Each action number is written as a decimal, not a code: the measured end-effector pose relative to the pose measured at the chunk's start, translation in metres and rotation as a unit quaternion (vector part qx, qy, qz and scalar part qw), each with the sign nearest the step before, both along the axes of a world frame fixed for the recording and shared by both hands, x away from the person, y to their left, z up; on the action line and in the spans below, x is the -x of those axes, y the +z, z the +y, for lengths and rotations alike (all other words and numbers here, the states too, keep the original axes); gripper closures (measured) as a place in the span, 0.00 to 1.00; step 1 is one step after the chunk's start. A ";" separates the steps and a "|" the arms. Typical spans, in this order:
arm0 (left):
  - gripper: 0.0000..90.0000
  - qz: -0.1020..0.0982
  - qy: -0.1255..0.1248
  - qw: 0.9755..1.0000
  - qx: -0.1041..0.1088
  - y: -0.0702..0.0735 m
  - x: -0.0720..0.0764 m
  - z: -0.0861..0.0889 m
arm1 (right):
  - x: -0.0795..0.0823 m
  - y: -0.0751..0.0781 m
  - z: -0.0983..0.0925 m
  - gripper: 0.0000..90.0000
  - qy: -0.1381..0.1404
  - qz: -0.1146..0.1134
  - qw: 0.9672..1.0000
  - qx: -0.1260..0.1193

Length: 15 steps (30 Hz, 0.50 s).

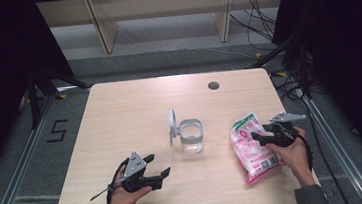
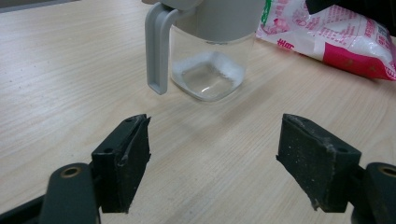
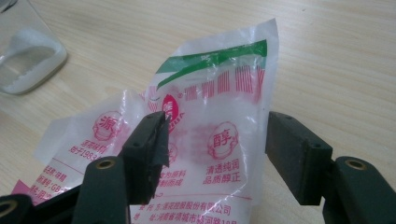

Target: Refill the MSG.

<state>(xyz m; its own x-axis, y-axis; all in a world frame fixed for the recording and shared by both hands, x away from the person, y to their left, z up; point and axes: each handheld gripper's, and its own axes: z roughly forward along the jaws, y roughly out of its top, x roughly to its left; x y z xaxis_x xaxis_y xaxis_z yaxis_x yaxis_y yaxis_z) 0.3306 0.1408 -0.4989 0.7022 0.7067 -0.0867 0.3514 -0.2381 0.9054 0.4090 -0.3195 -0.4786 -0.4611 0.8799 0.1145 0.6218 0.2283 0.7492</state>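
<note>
- We see our right gripper (image 1: pixel 258 135) hovering over the bag (image 1: pixel 250 145), a pink, white and green plastic packet lying flat on the right side of the table (image 1: pixel 129 107).
- In the right gripper view the fingers (image 3: pixel 149 140) stand apart, one on each side of the bag's (image 3: pixel 210 121) upper half; the film shows between them, and we cannot tell whether either pad presses on it.
- The bag's top edge, with the green stripe, points toward the far side of the table, and its pink bottom end lies beside our right hand (image 1: pixel 292 154).
- Our left gripper (image 1: pixel 157 167) sits low over the near left part of the table, held in our left hand (image 1: pixel 125 195), fingers (image 2: pixel 123 158) wide apart with only bare wood between them.
- The clear jar (image 1: pixel 191 136) stands upright near the table's middle, between the two grippers, its grey hinged lid (image 1: pixel 172 124) tipped open on its left.
- In the left gripper view a little white powder lies in the jar's (image 2: pixel 210 70) bottom, and the bag lies just beyond it.
</note>
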 end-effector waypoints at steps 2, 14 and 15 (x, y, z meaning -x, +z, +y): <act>0.27 -0.003 -0.005 1.000 -0.002 0.000 -0.001 0.000 | -0.005 -0.002 -0.003 0.45 0.010 -0.013 1.000 0.009; 0.27 0.002 -0.005 1.000 -0.001 -0.002 -0.001 -0.001 | -0.009 -0.007 -0.001 0.86 0.010 0.004 1.000 0.011; 0.27 0.002 -0.004 1.000 0.002 -0.003 0.000 -0.002 | -0.010 -0.007 -0.004 0.88 0.020 -0.003 1.000 0.016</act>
